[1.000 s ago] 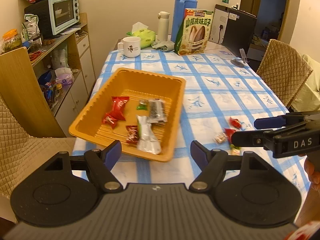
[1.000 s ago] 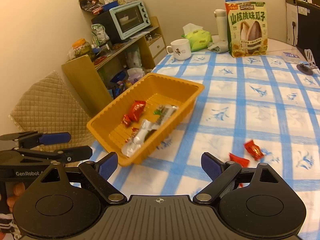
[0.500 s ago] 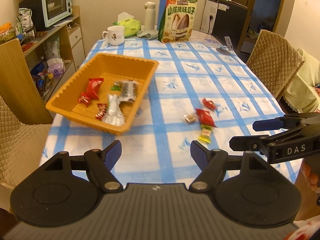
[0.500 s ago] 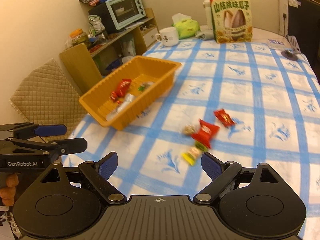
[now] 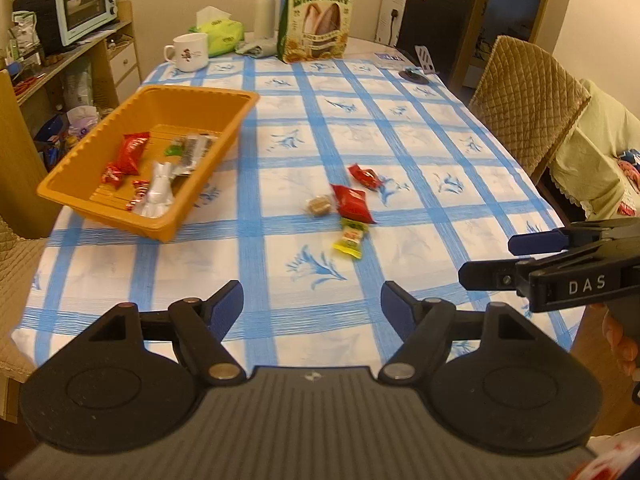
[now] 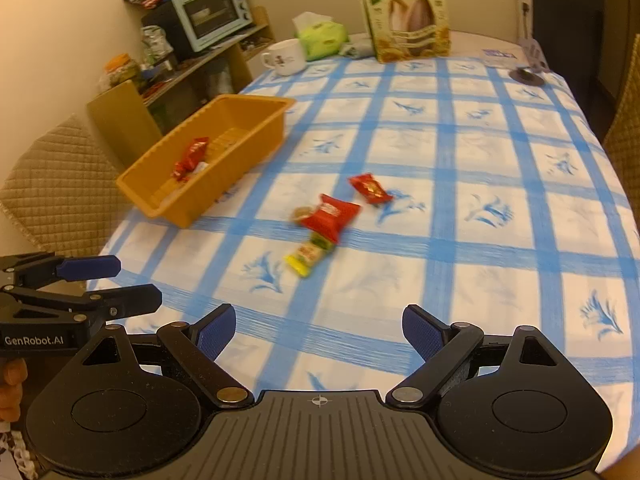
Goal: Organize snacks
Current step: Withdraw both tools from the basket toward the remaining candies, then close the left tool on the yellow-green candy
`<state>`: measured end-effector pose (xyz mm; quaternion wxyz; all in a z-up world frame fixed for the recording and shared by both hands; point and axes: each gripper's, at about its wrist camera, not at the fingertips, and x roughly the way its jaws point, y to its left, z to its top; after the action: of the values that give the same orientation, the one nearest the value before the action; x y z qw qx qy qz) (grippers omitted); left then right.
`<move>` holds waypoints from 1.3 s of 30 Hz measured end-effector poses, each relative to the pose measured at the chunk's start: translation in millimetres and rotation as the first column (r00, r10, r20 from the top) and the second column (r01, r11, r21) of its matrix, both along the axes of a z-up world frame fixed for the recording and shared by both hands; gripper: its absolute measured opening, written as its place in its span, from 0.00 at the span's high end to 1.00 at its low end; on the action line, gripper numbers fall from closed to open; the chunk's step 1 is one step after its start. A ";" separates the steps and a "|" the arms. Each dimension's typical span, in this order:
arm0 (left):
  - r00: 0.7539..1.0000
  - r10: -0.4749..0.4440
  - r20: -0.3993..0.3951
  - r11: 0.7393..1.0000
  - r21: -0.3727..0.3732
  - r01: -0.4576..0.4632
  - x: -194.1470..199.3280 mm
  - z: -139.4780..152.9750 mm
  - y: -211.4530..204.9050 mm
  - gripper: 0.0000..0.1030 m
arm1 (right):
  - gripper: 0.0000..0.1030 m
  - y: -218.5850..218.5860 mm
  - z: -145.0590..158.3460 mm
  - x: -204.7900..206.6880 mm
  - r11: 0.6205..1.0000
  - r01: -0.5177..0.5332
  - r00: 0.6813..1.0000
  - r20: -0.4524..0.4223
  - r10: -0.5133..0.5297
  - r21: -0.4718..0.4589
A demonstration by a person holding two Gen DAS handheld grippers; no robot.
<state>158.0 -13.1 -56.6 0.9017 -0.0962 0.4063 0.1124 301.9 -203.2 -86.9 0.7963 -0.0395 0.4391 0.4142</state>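
An orange tray at the table's left side holds several wrapped snacks. Loose on the blue-checked cloth lie a small red candy, a larger red packet, a brown round sweet and a yellow-green packet. My left gripper is open and empty above the table's near edge. My right gripper is open and empty, to the right of the left one.
At the far end stand a tall sunflower-seed bag, a white mug, a tissue pack and a thermos. A shelf with a toaster oven is on the left. Quilted chairs flank the table.
Both grippers have pulled back from the tray toward the near edge. The loose snacks have come fully into view. Both stay open and empty.
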 end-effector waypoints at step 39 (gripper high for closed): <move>0.975 -0.202 -0.092 0.978 0.040 0.207 126.9 -74.2 -4.9 0.51 | 0.13 -35.5 -41.9 63.9 0.961 0.256 0.964 -0.040 -0.261 -0.103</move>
<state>284.9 -17.9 -130.9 0.8919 -0.0267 0.4502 0.0331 365.8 -238.7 -128.8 0.8288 -0.0092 0.4810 0.2858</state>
